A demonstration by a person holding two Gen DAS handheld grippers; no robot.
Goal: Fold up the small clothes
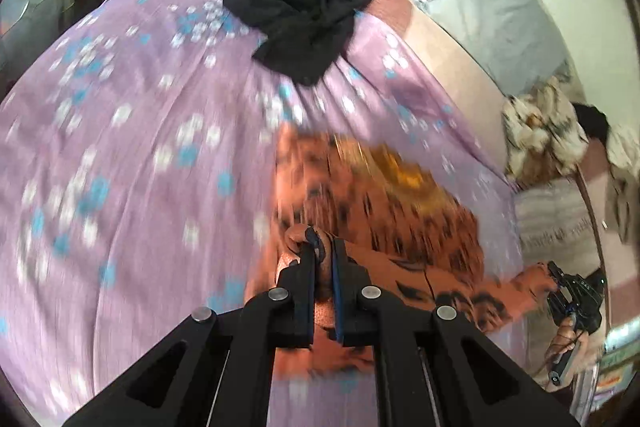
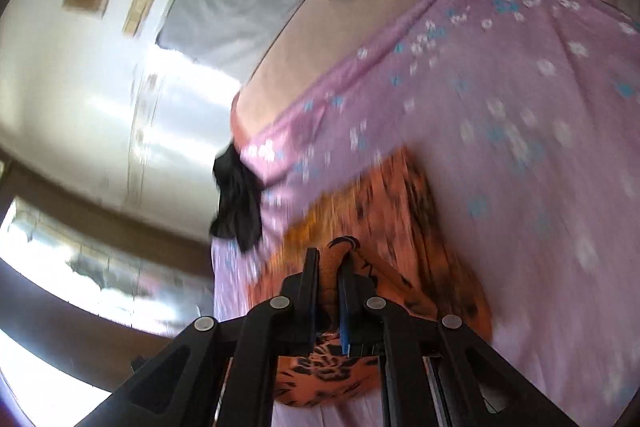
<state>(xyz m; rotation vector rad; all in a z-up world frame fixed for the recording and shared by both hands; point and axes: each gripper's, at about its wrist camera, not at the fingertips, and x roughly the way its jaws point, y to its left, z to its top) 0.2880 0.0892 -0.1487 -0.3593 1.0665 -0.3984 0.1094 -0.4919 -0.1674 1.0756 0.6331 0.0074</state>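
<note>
We pinch the orange garment (image 1: 384, 195) in both hand-held grippers, left (image 1: 320, 251) and right (image 2: 332, 259), mid-fold; the black garment (image 1: 300, 15) ahead waits unfolded.

Lilac floral bedsheet (image 1: 132, 155) carries orange garment (image 1: 380, 195), seemingly crumpled black cloth (image 1: 300, 15).

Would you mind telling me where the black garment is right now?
The black garment lies crumpled at the far edge of the purple floral sheet, beyond the orange patterned cloth in the left wrist view; untouched by either gripper.
</note>
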